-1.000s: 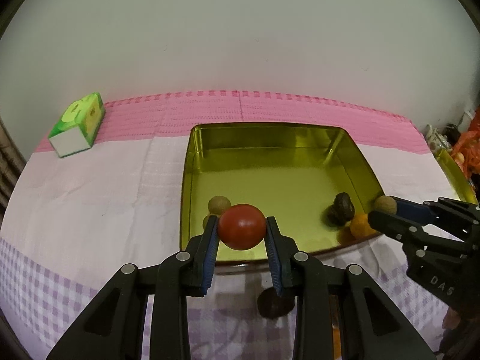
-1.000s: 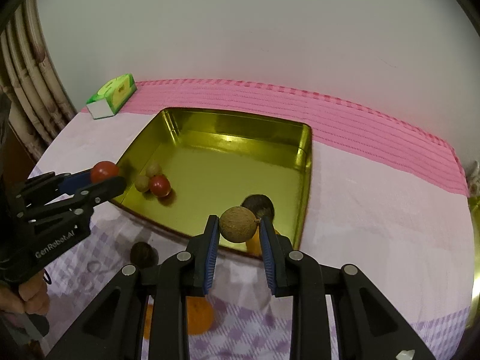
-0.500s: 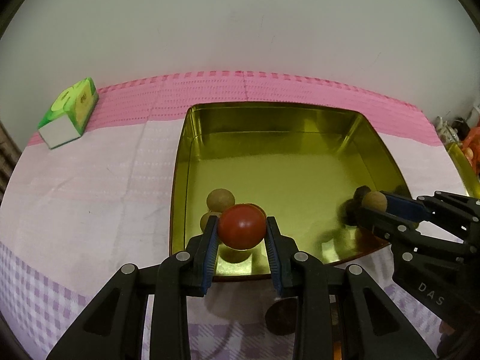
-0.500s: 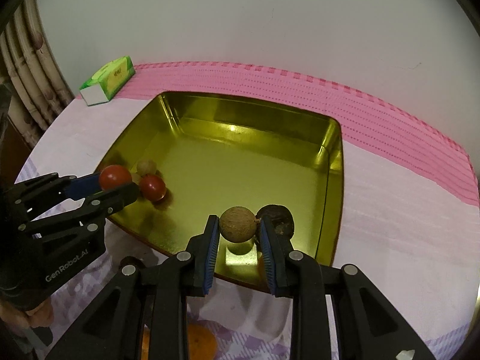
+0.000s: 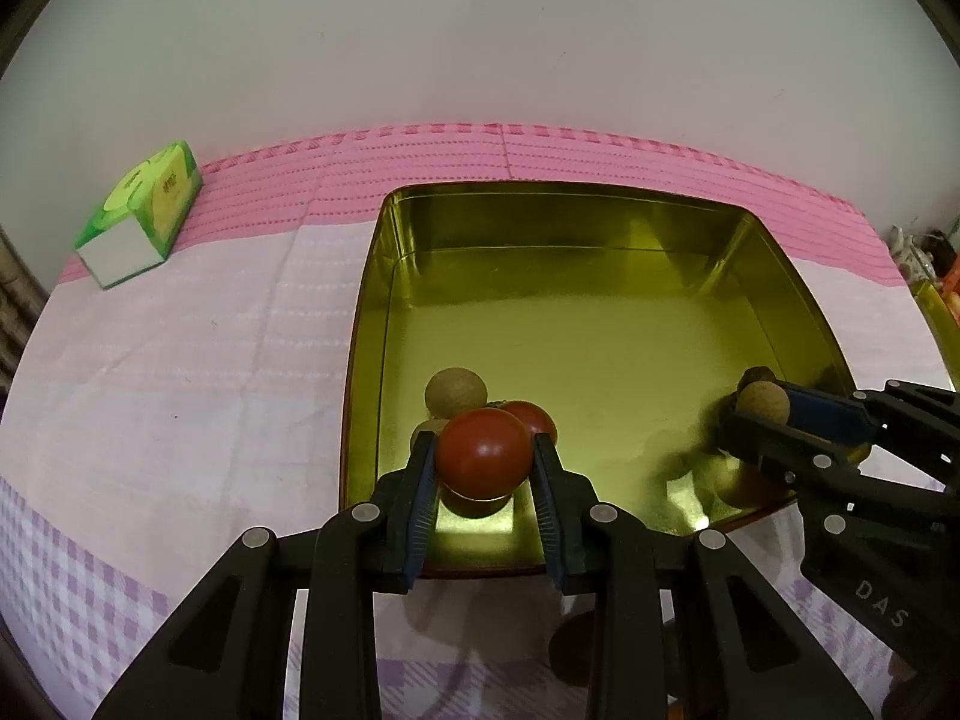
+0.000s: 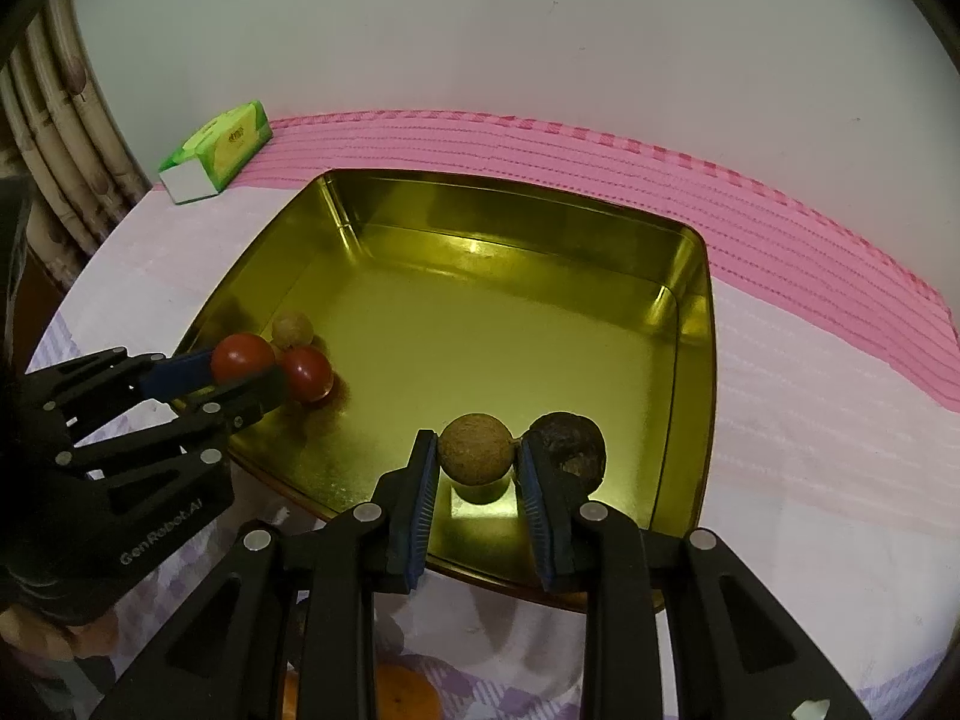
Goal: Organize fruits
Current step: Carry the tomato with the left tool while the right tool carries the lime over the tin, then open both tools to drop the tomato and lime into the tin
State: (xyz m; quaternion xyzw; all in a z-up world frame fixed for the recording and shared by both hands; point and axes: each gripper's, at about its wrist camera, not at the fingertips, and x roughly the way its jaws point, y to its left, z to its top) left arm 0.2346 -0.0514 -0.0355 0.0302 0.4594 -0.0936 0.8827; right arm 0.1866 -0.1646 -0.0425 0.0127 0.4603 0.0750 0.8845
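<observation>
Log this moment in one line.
left tongs: gripping red tomato | right tongs: gripping tan round fruit | both over gold tin tray

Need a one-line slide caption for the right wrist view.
Right hand-held gripper holds a brown round fruit over the gold tray, beside a dark fruit.

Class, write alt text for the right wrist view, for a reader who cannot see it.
The right gripper holds a round brown fruit over a gold tray, beside a dark fruit. The left gripper holds a red tomato over the tray's left edge.
</observation>
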